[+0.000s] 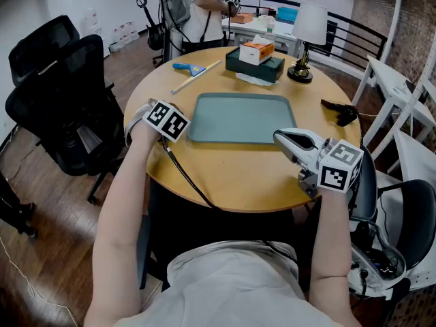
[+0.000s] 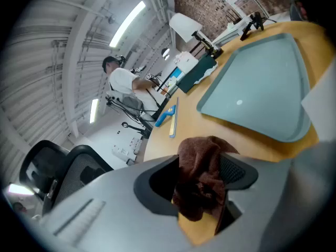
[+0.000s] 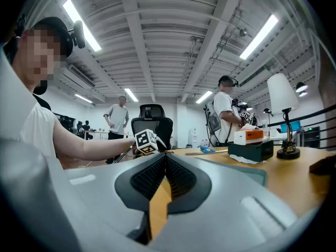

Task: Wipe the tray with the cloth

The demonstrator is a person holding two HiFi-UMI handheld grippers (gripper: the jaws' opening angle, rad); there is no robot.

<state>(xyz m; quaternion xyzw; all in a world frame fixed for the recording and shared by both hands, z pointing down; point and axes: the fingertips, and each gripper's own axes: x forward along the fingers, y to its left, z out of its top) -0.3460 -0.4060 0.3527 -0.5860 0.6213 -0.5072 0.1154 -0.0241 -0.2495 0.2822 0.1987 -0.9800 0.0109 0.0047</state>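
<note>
The grey-green tray (image 1: 242,118) lies empty in the middle of the round wooden table (image 1: 231,176). My left gripper (image 1: 167,120) rests at the table's left edge, just left of the tray. In the left gripper view a bunched brown cloth (image 2: 202,164) sits between the wide-apart jaws of that gripper (image 2: 202,180); it touches the right pad, and a dark gap shows at the left pad. The tray (image 2: 262,83) lies ahead of it. My right gripper (image 1: 294,142) hovers at the tray's near right corner, level, shut (image 3: 165,159) with nothing in it.
Behind the tray stand a tissue box on a dark green box (image 1: 257,58) and a lamp (image 1: 306,33). A blue tool (image 1: 189,67) and a long ruler (image 1: 197,76) lie at the back left, a black object (image 1: 340,110) at the right edge. Black chairs (image 1: 61,94) stand at the left. A person (image 1: 197,12) stands beyond the table.
</note>
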